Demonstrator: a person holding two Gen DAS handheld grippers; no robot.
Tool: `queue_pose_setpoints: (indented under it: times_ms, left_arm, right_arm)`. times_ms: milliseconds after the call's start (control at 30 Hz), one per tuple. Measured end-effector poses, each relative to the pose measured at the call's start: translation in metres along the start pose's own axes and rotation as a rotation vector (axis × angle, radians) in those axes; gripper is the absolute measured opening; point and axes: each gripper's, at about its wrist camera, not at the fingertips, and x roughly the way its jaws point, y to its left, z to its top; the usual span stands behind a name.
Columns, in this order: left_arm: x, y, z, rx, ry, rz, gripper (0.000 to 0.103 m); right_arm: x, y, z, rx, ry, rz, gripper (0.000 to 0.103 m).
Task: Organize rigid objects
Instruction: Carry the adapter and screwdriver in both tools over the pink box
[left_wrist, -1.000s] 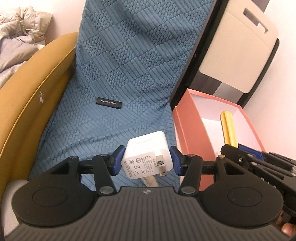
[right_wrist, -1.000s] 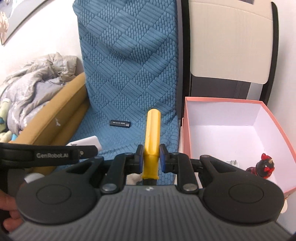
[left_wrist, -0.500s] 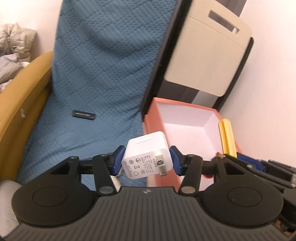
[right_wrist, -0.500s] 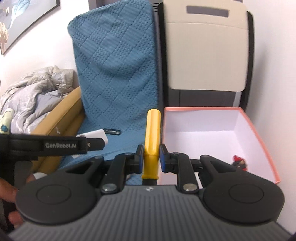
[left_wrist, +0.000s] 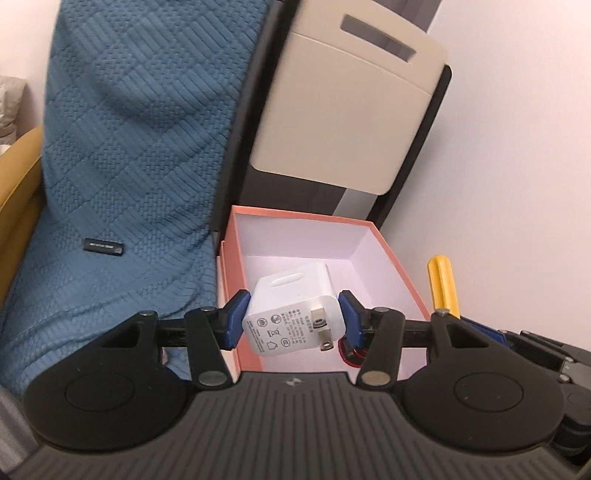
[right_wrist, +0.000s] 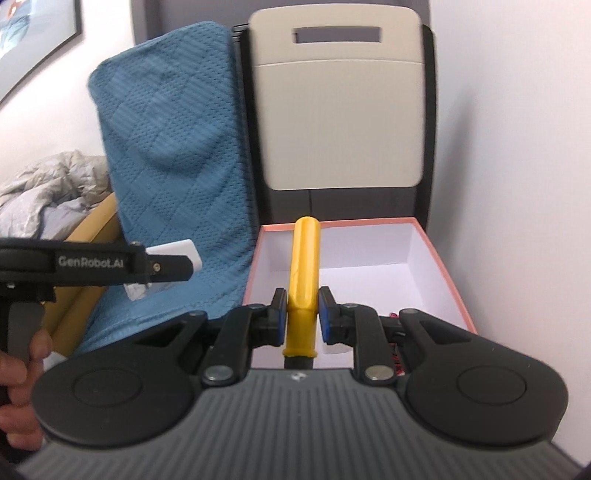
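Two grippers are up over the open pink box (left_wrist: 391, 258), each with something pinched between its blue pads. The left gripper (left_wrist: 293, 314) has closed its jaws on a white charger plug (left_wrist: 291, 306), gripped by its flat sides with the metal prongs facing back toward the camera; it hangs above the near left part of the box's white interior. The right gripper (right_wrist: 300, 315) has its jaws drawn in narrow on a yellow handle (right_wrist: 304, 269), a rounded stick that points away over the box's near edge toward the far wall of the box. From the left wrist view that same yellow handle (left_wrist: 443, 284) shows just right of the box's right wall.

Low in the box, near its front, a small red and black thing (left_wrist: 349, 352) peeks out behind the left gripper's right finger; I cannot make out what it is. To the left of the box a blue quilted cover (left_wrist: 129, 166) drapes down over a seat, and a small black stick (left_wrist: 103, 246) lies on it, well apart from the box. Behind the box stands a beige panel (right_wrist: 338, 122) with a slot handle near its top.
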Motion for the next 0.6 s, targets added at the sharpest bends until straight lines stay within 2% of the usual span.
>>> queue_pose_setpoints:
  times_ms: [233, 600]
  left_arm:
    - [0.051, -0.012, -0.004, -0.015, 0.076, -0.009, 0.058]
    - [0.130, -0.034, -0.009, 0.010, 0.152, 0.013, 0.058]
  right_arm:
    - [0.023, -0.027, 0.002, 0.008, 0.030, -0.013, 0.021]
    - [0.073, -0.079, -0.004, 0.066, 0.075, -0.028, 0.021]
